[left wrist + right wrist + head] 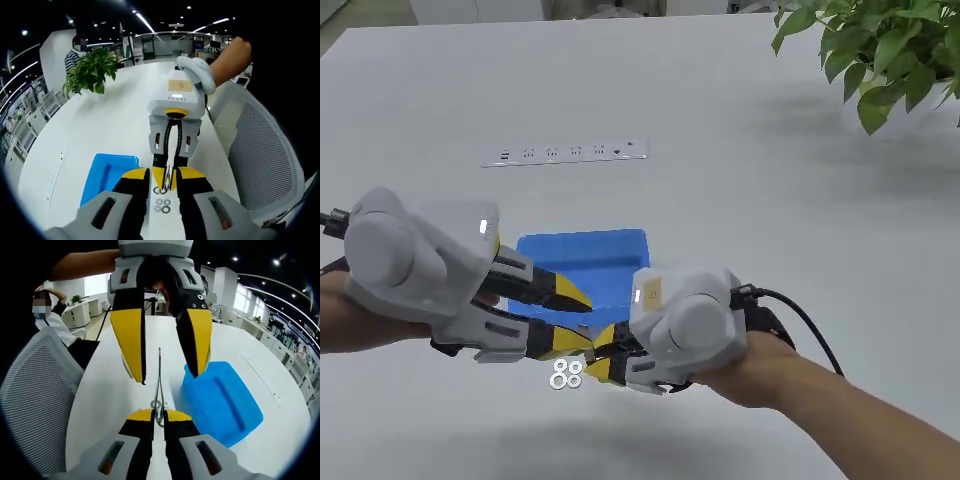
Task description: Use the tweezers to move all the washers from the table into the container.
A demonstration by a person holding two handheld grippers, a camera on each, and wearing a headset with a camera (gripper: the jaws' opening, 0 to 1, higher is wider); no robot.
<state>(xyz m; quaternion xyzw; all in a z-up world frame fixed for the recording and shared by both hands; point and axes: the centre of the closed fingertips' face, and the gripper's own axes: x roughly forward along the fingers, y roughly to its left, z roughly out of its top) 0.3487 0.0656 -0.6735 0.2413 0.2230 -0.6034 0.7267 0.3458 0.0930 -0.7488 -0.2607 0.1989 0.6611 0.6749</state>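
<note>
The right gripper [159, 415] pinches the tweezers [159, 375], which reach toward the left gripper [164, 176], its jaws spread. Washers [162, 205] lie just below the left gripper's jaws, with the blue container [107, 175] beside them.

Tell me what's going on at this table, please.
A person holds a tool in each hand over a white table. The right tool is shut on the tweezers, which point toward the left tool, open and facing it closely. A small cluster of washers lies on the table by the tool tips, near the blue container. None looks moved into it yet.
</note>
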